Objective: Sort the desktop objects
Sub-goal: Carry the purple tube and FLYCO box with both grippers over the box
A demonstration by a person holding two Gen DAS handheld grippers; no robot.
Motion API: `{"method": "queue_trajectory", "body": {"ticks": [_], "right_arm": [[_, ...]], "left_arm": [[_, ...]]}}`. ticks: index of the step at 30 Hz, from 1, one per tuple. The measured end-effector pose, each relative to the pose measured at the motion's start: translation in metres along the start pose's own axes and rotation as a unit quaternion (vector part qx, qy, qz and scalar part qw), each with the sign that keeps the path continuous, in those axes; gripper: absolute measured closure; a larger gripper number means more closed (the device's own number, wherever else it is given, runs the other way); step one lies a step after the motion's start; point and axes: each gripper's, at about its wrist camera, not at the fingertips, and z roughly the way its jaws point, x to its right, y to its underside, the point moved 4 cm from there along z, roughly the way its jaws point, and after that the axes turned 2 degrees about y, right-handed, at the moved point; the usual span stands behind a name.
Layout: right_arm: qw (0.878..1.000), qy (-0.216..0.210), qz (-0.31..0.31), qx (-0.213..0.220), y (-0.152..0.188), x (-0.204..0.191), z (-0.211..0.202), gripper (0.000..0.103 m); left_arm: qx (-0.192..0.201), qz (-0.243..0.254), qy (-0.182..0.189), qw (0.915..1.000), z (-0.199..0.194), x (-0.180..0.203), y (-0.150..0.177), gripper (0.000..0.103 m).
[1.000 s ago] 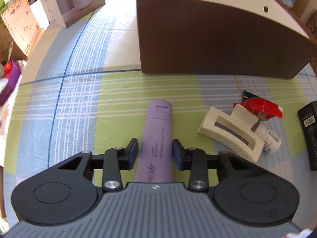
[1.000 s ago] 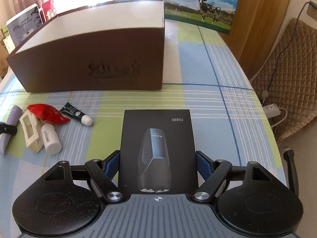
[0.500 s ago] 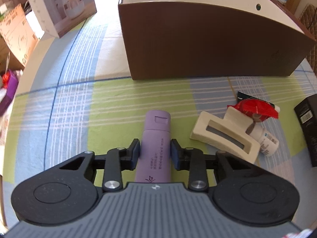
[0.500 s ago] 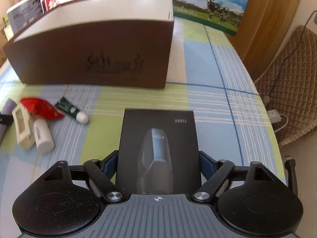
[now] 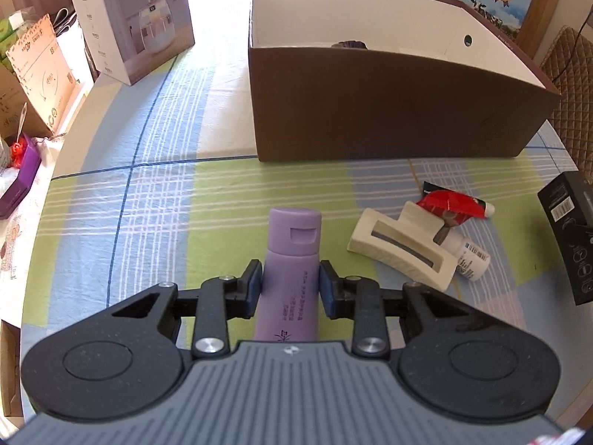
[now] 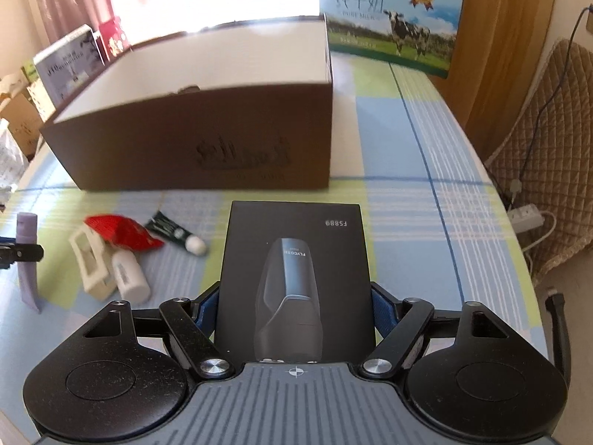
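Note:
My left gripper (image 5: pixel 291 289) is shut on a purple tube (image 5: pixel 292 256), lifted off the checked tablecloth with its cap pointing away. My right gripper (image 6: pixel 294 311) is shut on a black shaver box (image 6: pixel 296 259), held above the table. The same tube (image 6: pixel 27 248) shows at the far left of the right wrist view. Ahead stands a large brown open box (image 5: pixel 389 111) with white inner walls, also seen as the brown box (image 6: pixel 207 148). On the cloth lie a cream hair clip (image 5: pixel 404 244), a red packet (image 5: pixel 450 204), a white bottle (image 5: pixel 469 257) and a dark green tube (image 6: pixel 172 231).
A humidifier box (image 5: pixel 137 18) and cardboard boxes (image 5: pixel 33 70) stand at the back left. A milk carton case (image 6: pixel 393 33) stands behind the brown box. A padded chair (image 6: pixel 552 163) and a power strip (image 6: pixel 526 218) lie past the table's right edge.
My left gripper closed onto the purple tube and rose with it. My right gripper lifted the black box. Both views now look down into the brown box from higher.

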Motion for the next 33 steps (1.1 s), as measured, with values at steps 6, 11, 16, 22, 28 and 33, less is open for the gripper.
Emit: {"method": "queue_trajectory", "body": {"ticks": [6, 11, 16, 22, 28, 33], "right_arm": [[1.0, -0.011, 0.0, 0.015, -0.007, -0.005, -0.012, 0.027], [1.0, -0.02, 0.004, 0.02, -0.012, -0.006, -0.018, 0.027], [0.999, -0.031, 0.005, 0.034, -0.022, -0.008, -0.027, 0.027], [0.998, -0.045, 0.003, 0.052, -0.038, -0.012, -0.037, 0.027], [0.996, -0.056, -0.006, 0.069, -0.056, -0.019, -0.042, 0.027], [0.994, -0.065, -0.014, 0.084, -0.077, -0.025, -0.045, 0.027]], "left_arm": [[0.017, 0.0, 0.006, 0.9998, -0.013, 0.004, -0.005, 0.075], [0.029, 0.004, 0.011, 0.9995, -0.023, 0.01, -0.012, 0.075], [0.046, 0.011, 0.017, 0.9987, -0.037, 0.017, -0.023, 0.075], [0.072, 0.019, 0.028, 0.9968, -0.054, 0.022, -0.04, 0.075], [0.09, 0.037, 0.037, 0.9946, -0.064, 0.029, -0.061, 0.075], [0.104, 0.049, 0.047, 0.9922, -0.068, 0.035, -0.083, 0.075]]}}
